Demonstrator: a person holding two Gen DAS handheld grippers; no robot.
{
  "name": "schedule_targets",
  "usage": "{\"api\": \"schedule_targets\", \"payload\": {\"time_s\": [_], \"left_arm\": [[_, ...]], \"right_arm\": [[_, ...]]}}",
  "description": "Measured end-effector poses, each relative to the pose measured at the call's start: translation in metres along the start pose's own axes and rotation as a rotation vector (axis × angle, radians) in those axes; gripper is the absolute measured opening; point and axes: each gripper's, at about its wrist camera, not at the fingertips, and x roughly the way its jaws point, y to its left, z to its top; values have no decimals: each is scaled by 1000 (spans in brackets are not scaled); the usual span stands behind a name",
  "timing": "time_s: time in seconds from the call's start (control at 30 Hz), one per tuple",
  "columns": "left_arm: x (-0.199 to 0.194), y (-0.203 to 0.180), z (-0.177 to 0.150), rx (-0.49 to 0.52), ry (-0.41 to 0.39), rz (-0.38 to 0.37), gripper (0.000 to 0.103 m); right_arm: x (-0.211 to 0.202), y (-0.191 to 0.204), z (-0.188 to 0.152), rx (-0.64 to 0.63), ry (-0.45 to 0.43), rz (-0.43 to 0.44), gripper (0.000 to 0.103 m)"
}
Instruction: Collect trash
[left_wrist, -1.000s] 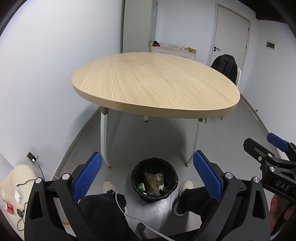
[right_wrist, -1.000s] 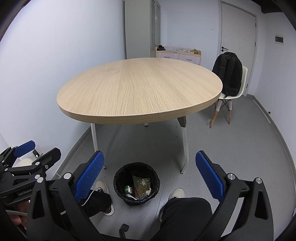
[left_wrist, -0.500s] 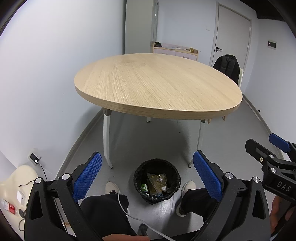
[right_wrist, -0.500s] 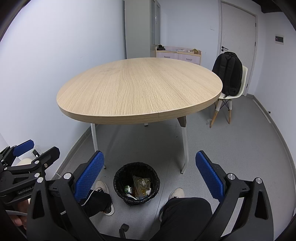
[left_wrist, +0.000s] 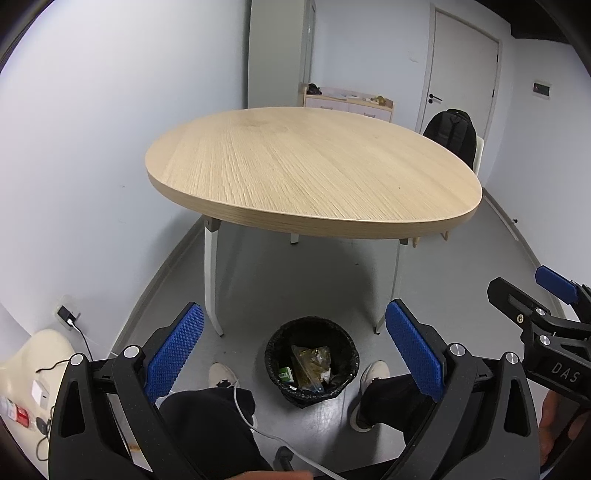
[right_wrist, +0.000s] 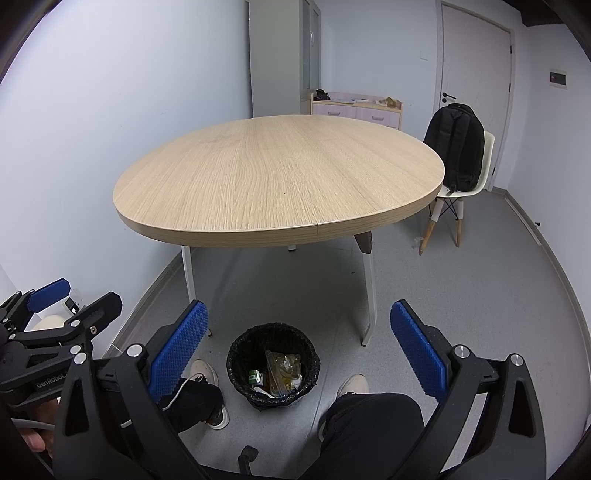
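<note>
1. Sitting in front of a round wooden surface (right_wrist: 277, 177), a person holds one hand-held gripper in each hand.
2. The left hand-held gripper (left_wrist: 293, 350) has its blue pads spread wide, with nothing between them.
3. The right hand-held gripper (right_wrist: 299, 350) is spread wide too, and it holds nothing.
4. A black trash bin (right_wrist: 273, 365) stands on the grey floor (right_wrist: 461, 295) between the person's two white shoes, just under the near edge of the surface.
5. The trash (left_wrist: 310, 365) lies inside the bin: a clear crinkly bag, a small green box and some other bits.
6. No trash shows on the surface or on the floor near it.
7. My guess is that the picking-up part is done, or very close to done.
8. For the next move, the person could look around the room for anything left over.
9. If something turns up, a hand-held gripper must go to it, pinch it, carry it over the bin and let go.
10. A chair (right_wrist: 476, 184) with a black backpack (right_wrist: 458, 147) on it stands well apart from the bin.
</note>
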Motion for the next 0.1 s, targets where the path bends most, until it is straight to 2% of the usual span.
{"api": "schedule_targets", "payload": {"time_s": [0.1], "left_arm": [[1,1,0,-11,4,2,97]], "right_arm": [[0,0,0,0,0,-1,95]]}}
